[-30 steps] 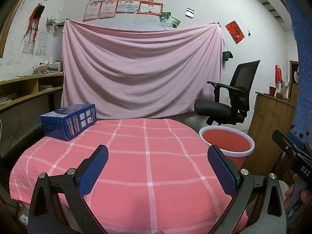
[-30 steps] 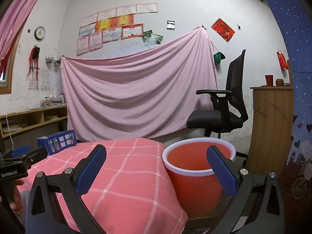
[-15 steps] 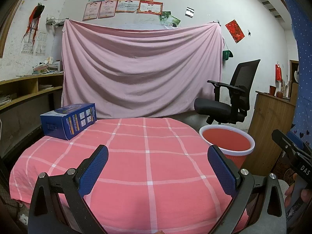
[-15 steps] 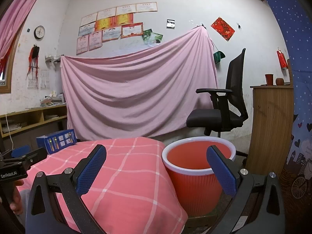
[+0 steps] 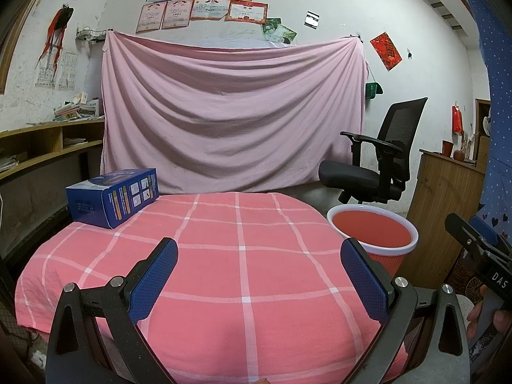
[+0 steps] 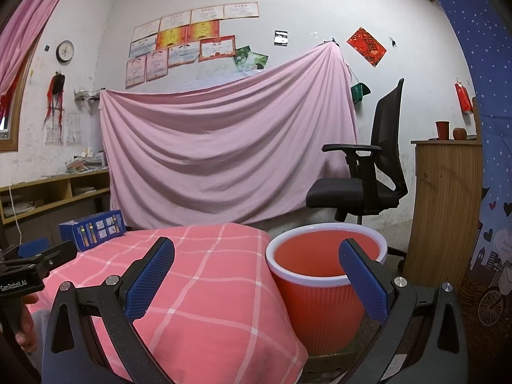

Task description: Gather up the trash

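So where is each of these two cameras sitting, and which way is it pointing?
Left wrist view: rides on the left tongs, looking across the pink checked table at the blue box; both open fingers show, the right tongs at the edge.
Right wrist view: rides on the right tongs, facing the red bin beside the table; open fingers show, the left tongs at the edge.
Shared: table, box, bin, pink sheet, office chair.

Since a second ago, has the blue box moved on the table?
No. The blue box sits at the same far-left spot on the pink checked cloth.
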A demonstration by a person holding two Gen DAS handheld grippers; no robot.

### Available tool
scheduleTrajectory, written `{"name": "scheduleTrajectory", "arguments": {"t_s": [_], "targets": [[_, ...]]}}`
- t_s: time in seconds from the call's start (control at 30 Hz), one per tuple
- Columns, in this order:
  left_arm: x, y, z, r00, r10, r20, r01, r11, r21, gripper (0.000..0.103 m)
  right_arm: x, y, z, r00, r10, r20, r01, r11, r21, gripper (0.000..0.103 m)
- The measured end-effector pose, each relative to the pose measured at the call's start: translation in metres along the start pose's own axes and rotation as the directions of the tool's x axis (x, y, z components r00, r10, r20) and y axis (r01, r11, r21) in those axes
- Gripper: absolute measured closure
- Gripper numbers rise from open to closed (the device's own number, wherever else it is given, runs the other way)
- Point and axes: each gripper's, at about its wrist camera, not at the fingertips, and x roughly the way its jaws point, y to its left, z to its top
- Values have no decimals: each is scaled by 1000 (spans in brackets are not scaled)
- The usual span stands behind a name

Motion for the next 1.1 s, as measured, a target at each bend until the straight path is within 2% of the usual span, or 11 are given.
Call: {"name": "scheduleTrajectory", "arguments": {"t_s": [1.1], "targets": [[0,-3,-4,1000,3,-3,-3,1000,-5,3,0,0,0,1000,-1,-3,1,1000,-1,0]]}}
